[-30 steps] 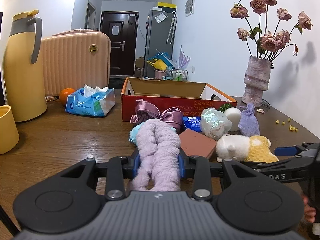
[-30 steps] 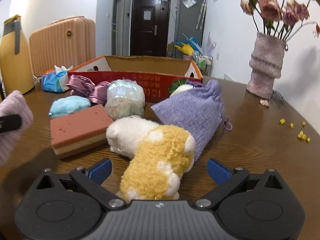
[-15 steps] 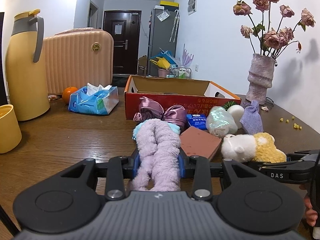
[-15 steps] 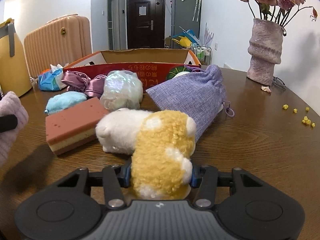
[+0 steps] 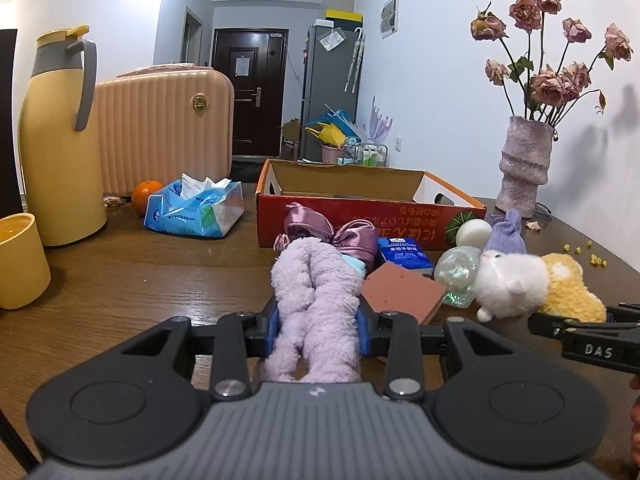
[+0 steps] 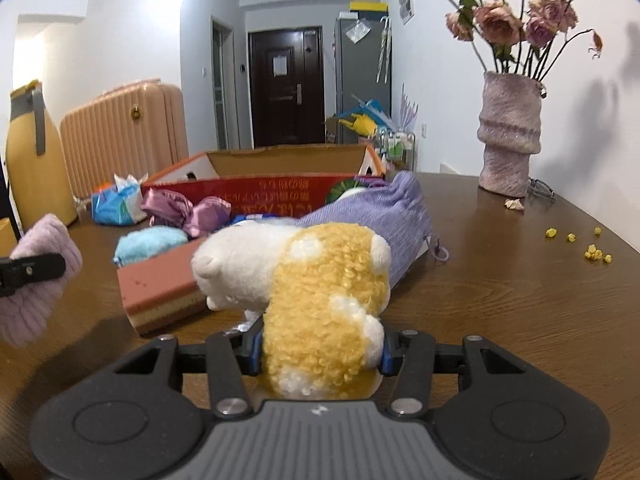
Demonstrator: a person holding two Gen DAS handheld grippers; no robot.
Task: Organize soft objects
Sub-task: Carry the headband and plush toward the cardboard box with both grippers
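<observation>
Left claw (image 5: 316,330) clamps the fuzzy lilac plush toy (image 5: 314,304) mid-body, right claw (image 6: 320,354) pinches the yellow-and-white curly plush animal (image 6: 320,300) at its rear; both light, squashy, likely to sag ahead.

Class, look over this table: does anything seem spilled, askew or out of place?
Yes. Small yellow bits lie scattered loose on the table to the right, like something spilled. A dry petal has dropped beside the vase, whose roses droop, wilted.

Both hand-held grippers (image 5: 316,330) (image 6: 320,354) clamped
</observation>
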